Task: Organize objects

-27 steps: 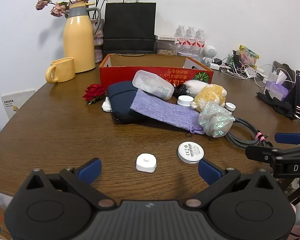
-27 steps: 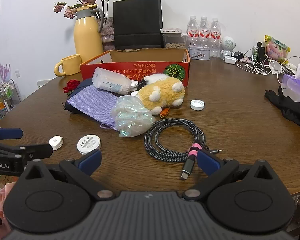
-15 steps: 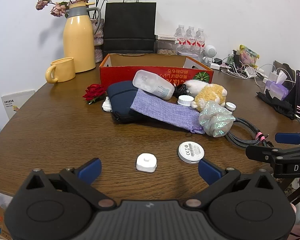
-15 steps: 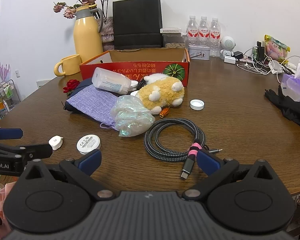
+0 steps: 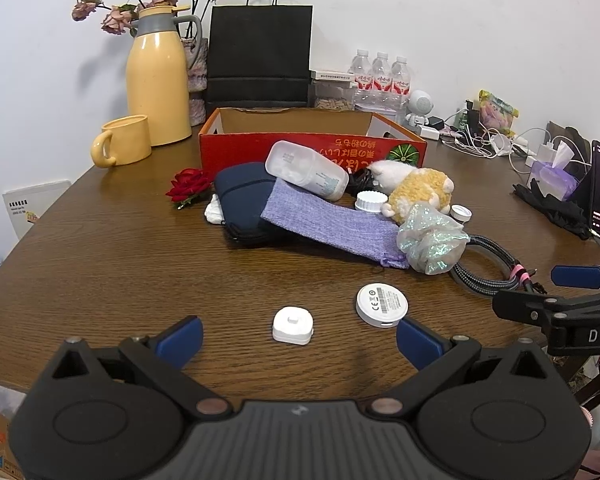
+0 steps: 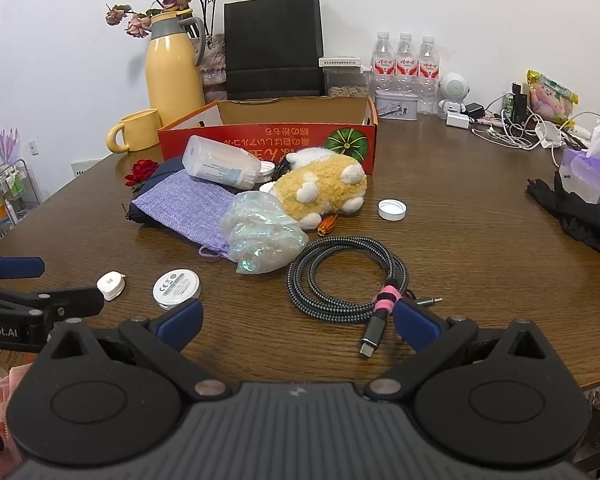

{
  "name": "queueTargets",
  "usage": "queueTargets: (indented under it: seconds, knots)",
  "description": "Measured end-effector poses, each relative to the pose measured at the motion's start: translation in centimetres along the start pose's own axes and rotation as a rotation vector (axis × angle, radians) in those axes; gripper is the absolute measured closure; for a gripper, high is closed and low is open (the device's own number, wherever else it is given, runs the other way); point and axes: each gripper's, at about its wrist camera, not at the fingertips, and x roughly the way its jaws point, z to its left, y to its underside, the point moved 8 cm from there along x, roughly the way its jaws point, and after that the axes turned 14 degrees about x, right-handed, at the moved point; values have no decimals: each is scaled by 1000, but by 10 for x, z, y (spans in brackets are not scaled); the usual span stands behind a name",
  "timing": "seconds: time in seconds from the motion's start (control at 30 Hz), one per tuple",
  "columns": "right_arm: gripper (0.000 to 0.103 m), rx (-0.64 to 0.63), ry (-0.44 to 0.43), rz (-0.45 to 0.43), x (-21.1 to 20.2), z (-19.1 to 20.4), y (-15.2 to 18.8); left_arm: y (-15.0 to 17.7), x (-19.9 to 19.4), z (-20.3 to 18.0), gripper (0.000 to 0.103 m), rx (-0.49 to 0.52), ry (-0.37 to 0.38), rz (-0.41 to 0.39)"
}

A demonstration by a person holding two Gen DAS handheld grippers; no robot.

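You are hovering both grippers at the near edge of the table, before any pickup. The left gripper is standing wide and empty; the small white square device is lying between its fingers, untouched, well in front of the red cardboard box. The right gripper is likewise spread wide, holding nothing, with the coiled braided cable just ahead, also in front of the box. Judged next: lowering a gripper over one item, closing, and carrying it toward the box.
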Motion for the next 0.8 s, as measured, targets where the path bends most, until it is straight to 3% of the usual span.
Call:
queueTargets:
  seconds: [0.8]
  knots:
    - [0, 2, 0, 5, 0, 2, 1, 1, 0, 0, 0, 0, 2, 6]
